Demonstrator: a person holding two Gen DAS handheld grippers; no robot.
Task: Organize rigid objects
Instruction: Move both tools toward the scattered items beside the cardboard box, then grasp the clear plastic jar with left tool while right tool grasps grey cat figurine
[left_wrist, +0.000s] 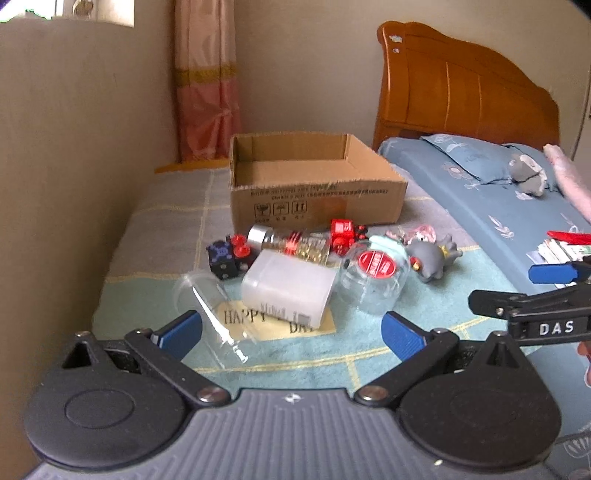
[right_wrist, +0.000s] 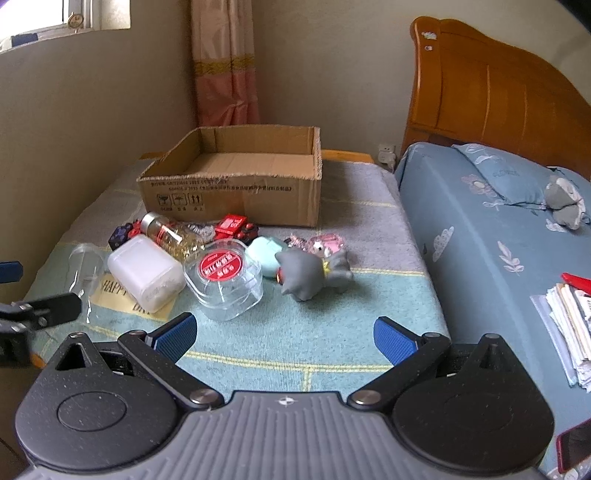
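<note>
Left tongs (left_wrist: 291, 334): gaping wide, holding nothing, hovering over clear cup (left_wrist: 207, 295) lying on its side.
Left view, beyond: white jar (left_wrist: 288, 286) touching lidded clear tub (left_wrist: 373, 277); cardboard box (left_wrist: 314, 177) sitting open behind.
Right tongs (right_wrist: 284, 338): spread wide, gripping nothing.
Right view: grey toy (right_wrist: 310, 273) lying just beside tub; box standing behind pile.

The left gripper (left_wrist: 291, 332) and right gripper (right_wrist: 284, 334) both hover, jaws spread wide.
</note>
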